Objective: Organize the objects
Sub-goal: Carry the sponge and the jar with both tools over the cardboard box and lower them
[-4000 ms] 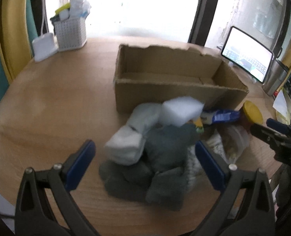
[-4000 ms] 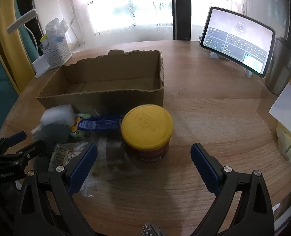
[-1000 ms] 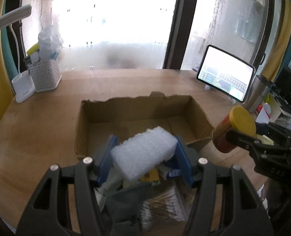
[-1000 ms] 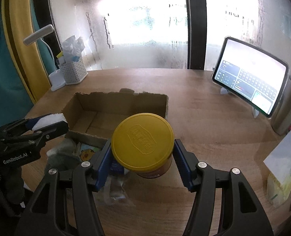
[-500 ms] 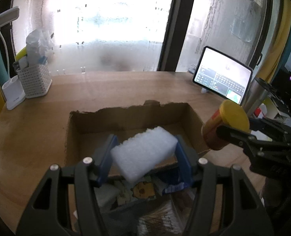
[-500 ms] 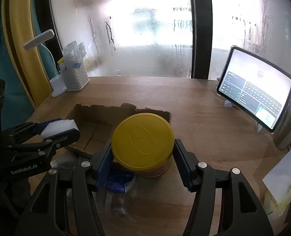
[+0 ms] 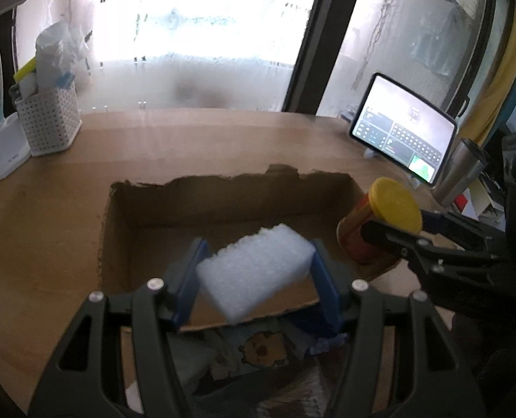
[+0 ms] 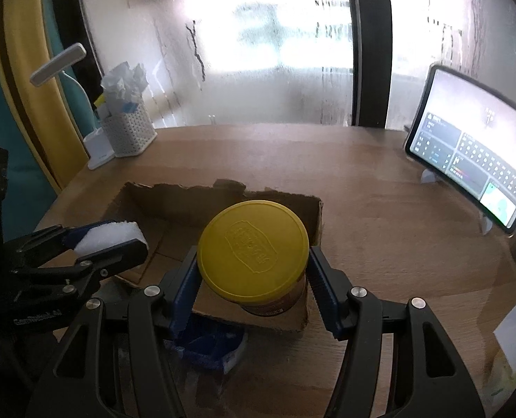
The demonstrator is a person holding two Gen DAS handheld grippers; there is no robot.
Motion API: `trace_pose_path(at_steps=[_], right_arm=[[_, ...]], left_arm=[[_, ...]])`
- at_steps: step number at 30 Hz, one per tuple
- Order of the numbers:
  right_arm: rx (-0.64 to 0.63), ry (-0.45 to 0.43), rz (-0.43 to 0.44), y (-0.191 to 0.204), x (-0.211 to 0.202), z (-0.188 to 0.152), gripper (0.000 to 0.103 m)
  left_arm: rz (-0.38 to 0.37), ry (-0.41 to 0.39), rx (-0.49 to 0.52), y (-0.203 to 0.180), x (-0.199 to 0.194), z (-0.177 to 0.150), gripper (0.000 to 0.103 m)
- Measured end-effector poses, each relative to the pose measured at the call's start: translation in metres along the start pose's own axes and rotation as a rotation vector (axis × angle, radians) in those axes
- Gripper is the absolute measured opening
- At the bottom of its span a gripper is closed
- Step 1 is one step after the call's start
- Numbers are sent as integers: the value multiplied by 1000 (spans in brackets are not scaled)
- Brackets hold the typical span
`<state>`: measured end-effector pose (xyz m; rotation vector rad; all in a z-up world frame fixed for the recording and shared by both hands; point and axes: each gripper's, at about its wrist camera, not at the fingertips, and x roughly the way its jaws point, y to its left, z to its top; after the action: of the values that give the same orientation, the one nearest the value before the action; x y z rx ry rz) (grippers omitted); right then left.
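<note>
Far left on the round wooden table [image 7: 223, 146]: a white perforated plastic caddy [image 7: 49, 118], square-sided, stuffed with crumpled wrappers; a small white block-shaped device [image 7: 9, 146] sits touching its left side.

Centre: an open cardboard box [image 7: 174, 195], shallow, rectangular, with ragged torn rims and a bare floor. The left gripper [image 7: 254, 278] is clamped on a white foam block [image 7: 254, 271], coarse-pored and brick-shaped, held tilted above the box's near wall. Below that wall lie soft packets, one printed with a cartoon bear [image 7: 261, 350], and a blue pouch [image 8: 209, 343].

Right of centre: the right gripper [image 8: 252, 278] is closed on a round jar [image 8: 254, 254] with an embossed yellow plastic lid and a red-brown label, held over the box's near right corner.

Far right: a lit tablet [image 8: 477, 170] on a stand, beside a steel tumbler [image 7: 461, 170].
</note>
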<state>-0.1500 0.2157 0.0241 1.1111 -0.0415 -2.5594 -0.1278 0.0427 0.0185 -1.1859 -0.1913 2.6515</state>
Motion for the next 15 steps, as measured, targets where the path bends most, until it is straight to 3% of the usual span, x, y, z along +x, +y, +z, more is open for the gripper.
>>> trace_pose_path(at_steps=[15], right_arm=[[24,44,18,-5,19,-13,63]], left_arm=[[-49,136,-3,-3,49,-15,60]])
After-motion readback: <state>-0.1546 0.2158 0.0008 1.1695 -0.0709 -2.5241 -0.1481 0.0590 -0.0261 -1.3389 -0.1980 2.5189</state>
